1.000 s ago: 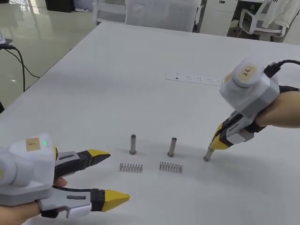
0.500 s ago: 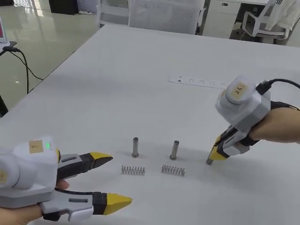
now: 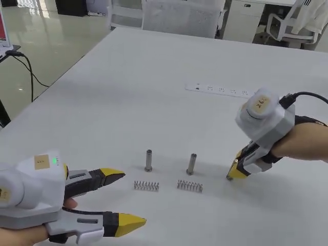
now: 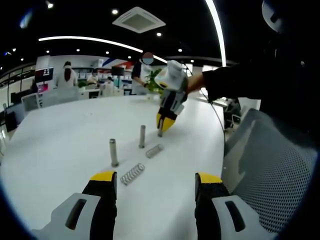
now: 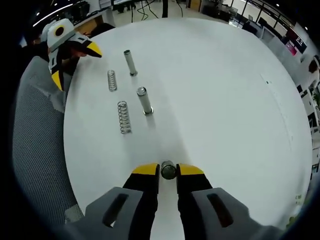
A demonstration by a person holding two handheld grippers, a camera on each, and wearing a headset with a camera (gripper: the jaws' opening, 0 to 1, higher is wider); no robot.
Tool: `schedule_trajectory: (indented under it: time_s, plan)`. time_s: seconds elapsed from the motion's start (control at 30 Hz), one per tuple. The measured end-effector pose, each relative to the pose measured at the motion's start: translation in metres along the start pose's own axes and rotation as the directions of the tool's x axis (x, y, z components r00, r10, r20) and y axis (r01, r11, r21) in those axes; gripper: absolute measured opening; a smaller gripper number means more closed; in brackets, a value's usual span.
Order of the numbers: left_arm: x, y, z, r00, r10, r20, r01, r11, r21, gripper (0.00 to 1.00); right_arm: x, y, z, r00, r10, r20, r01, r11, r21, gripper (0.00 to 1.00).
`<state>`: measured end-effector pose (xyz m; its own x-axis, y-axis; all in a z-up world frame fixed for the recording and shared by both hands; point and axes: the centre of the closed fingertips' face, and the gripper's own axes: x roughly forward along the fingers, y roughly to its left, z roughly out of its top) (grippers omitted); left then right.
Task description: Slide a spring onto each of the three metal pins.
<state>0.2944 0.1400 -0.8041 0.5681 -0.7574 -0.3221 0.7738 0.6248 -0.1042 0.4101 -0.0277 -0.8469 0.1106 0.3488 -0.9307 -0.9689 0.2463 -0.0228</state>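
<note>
Three metal pins stand in a row on the white table (image 3: 128,102): the left pin (image 3: 148,160), the middle pin (image 3: 191,164) and the right pin (image 3: 229,177). One spring (image 3: 146,185) lies in front of the left pin, another spring (image 3: 189,185) in front of the middle pin. My right gripper (image 3: 234,173) is down over the right pin, its jaws shut on the pin's top (image 5: 168,170). Whether a spring sits on that pin I cannot tell. My left gripper (image 3: 125,198) hovers open near the front edge, left of the springs, holding nothing.
A white power strip (image 3: 215,89) lies on the table behind the pins. Office chairs (image 3: 179,15) stand at the far edge. The table's left edge runs diagonally, with floor and a cable (image 3: 28,66) beyond it.
My right gripper has come down along the right pin, so its tips now cover most of it. The left gripper stays open in about the same place.
</note>
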Motion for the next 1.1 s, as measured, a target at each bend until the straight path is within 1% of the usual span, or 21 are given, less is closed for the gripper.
schedule_trajectory:
  time_s: [0.17,0.3,0.57,0.73,0.83,1.03,1.1]
  plan:
    - [0.000,0.000,-0.001,1.0000,-0.001,0.000,0.001,1.000,-0.002,0.58,-0.003,-0.001,0.001,0.9999,-0.007,0.013,0.007,1.000,-0.004,0.16]
    - [0.001,-0.002,-0.001,1.0000,-0.006,-0.001,0.006,1.000,0.001,0.58,-0.009,-0.001,0.002,0.9995,-0.022,0.021,0.022,1.000,-0.010,0.19]
    - [0.003,-0.001,0.001,0.9999,-0.014,-0.001,0.014,1.000,0.008,0.58,-0.024,0.004,0.013,0.9973,-0.053,0.052,0.054,0.998,-0.036,0.22]
    - [0.004,-0.002,0.001,0.9998,-0.019,0.000,0.019,1.000,0.011,0.58,-0.028,0.012,0.020,0.9967,-0.052,0.063,0.055,0.997,-0.050,0.22]
    - [0.003,-0.002,0.001,0.9998,-0.019,0.000,0.019,1.000,0.013,0.58,-0.030,0.020,0.027,0.9963,-0.048,0.071,0.053,0.996,-0.071,0.22]
    - [0.003,-0.002,0.003,0.9998,-0.020,0.001,0.020,1.000,0.017,0.58,-0.028,0.031,0.042,0.9953,-0.032,0.091,0.042,0.993,-0.109,0.22]
    - [0.003,-0.003,0.003,0.9998,-0.022,0.001,0.022,1.000,0.018,0.58,-0.025,0.034,0.045,0.9955,-0.023,0.092,0.034,0.992,-0.123,0.22]
